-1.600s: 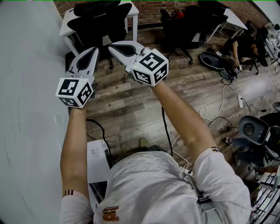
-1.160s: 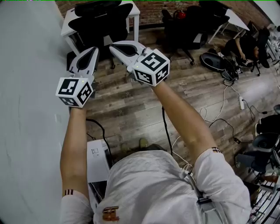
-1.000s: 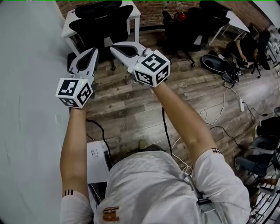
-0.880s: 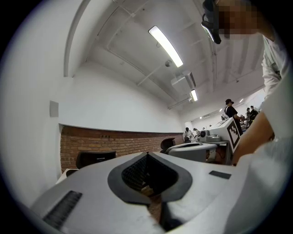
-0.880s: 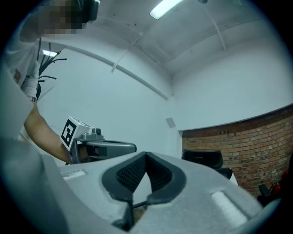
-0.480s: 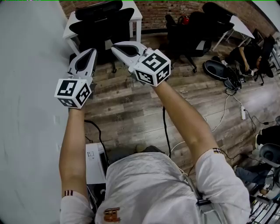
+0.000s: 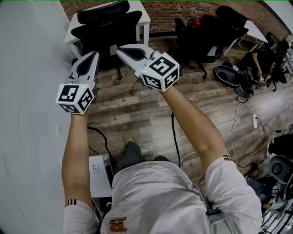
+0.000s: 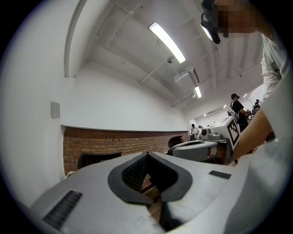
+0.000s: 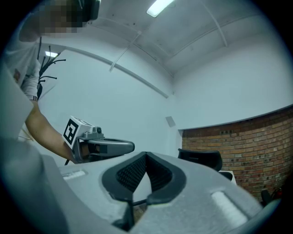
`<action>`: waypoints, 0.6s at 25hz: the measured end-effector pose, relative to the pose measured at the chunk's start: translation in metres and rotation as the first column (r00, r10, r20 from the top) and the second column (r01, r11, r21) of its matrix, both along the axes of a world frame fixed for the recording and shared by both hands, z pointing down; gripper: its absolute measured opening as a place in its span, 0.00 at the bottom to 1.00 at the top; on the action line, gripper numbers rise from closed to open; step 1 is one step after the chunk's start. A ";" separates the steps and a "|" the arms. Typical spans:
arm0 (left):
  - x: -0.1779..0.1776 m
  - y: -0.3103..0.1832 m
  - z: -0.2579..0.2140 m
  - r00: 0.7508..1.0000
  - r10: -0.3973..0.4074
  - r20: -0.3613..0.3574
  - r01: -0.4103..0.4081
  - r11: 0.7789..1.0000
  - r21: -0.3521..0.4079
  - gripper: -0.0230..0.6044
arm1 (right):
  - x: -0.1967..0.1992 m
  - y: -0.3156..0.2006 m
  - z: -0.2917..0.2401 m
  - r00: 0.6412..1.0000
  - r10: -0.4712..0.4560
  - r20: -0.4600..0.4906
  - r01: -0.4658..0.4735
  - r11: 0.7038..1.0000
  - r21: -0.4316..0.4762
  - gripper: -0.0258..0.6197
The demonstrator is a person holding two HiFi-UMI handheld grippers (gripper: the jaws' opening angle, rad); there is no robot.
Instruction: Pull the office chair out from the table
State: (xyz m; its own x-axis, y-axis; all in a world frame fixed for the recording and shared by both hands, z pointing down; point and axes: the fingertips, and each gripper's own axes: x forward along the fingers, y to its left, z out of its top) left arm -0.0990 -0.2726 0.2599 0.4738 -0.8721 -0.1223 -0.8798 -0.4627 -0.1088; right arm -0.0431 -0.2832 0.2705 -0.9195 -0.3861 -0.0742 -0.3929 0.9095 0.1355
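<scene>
1. The plank floor [image 7: 137,114] carries everything here. Since a moment ago it has slid toward us in the head view, and one leg [image 7: 130,153] now shows mid-stride below our arms. We are walking toward the floor's far-left corner, so the approach is under way and the pull itself has not begun.
2. The white table [image 7: 143,16] stands at the floor's far edge against the brick wall [image 7: 165,9], close to the grey wall [image 7: 32,91] along the left edge. It sits fuller in the frame than before.
3. The black office chair [image 7: 106,25], the thing we must pull, is tucked against the table's near side with its backrest toward us. It is untouched and lies ahead of both grippers, apart from them. We judge that closing this gap is the step in hand.
4. The left gripper [image 7: 94,54] and the right gripper [image 7: 120,48] travel side by side, aimed at the chair. Each gripper view shows its jaws pressed together with nothing between them. We judge they must part before they can clasp the backrest.
5. As for containers, a white box-like unit [image 7: 97,168] sits at the floor's left edge by the grey wall, under our left arm. It looks closed, so we cannot tell what it holds.
</scene>
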 end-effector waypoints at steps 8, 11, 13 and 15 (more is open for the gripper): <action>-0.042 -0.072 0.006 1.000 0.018 0.014 -0.018 1.000 0.004 0.04 | -0.041 -0.074 0.002 1.000 0.020 -0.018 -0.020 1.000 0.008 0.04; -0.060 -0.101 0.008 0.999 0.028 0.018 -0.028 1.000 -0.004 0.04 | -0.056 -0.102 0.002 0.999 0.032 -0.026 -0.032 0.999 0.005 0.04; -0.074 -0.118 0.008 0.999 0.032 0.016 -0.032 0.999 -0.006 0.04 | -0.063 -0.119 0.004 0.998 0.044 -0.037 -0.043 0.999 0.003 0.04; -0.087 -0.135 0.007 0.999 0.037 0.012 -0.037 0.999 -0.002 0.04 | -0.069 -0.136 0.006 0.997 0.061 -0.044 -0.061 0.998 0.003 0.04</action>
